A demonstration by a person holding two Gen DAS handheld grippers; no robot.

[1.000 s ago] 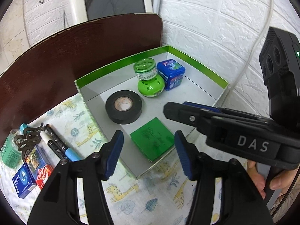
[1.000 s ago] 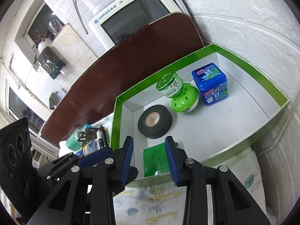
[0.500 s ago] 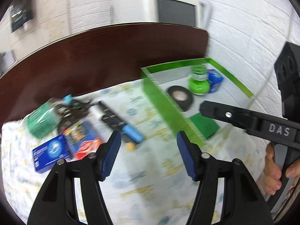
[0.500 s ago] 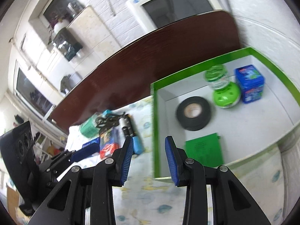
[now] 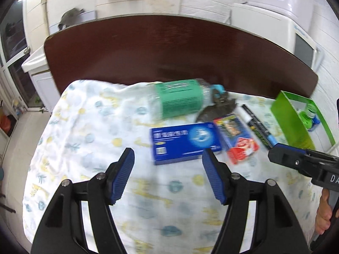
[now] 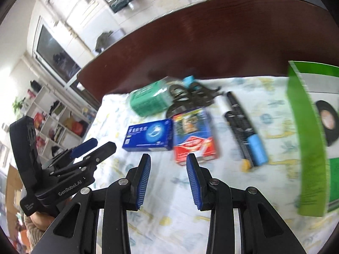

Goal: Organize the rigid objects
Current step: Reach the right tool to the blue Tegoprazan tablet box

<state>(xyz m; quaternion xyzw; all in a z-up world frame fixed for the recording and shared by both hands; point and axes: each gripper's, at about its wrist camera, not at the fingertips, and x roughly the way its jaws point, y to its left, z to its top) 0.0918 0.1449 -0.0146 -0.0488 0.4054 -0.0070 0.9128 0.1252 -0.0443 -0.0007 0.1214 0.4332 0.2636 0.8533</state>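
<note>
My left gripper [image 5: 168, 165] is open and empty, just short of a blue flat box [image 5: 184, 142] on the patterned cloth. My right gripper [image 6: 168, 167] is open and empty, its tips near a red-and-blue box [image 6: 193, 136] beside the blue box [image 6: 149, 135]. A green-labelled bottle [image 5: 180, 101] lies behind them, with dark scissors [image 5: 220, 108] and black markers [image 6: 243, 131], one with a blue cap. The green-edged box [image 6: 305, 127] at right holds a black tape roll [image 6: 327, 122] and a green bottle [image 5: 309, 116].
The cloth [image 5: 95, 137] covers the near table; a dark brown tabletop [image 5: 169, 53] lies behind it. A white monitor [image 5: 296, 40] stands at the back right. The left gripper body [image 6: 42, 169] shows at the left of the right wrist view.
Both grippers have swung left, away from the green-edged box, and now face the loose items on the cloth. Both stay open and empty.
</note>
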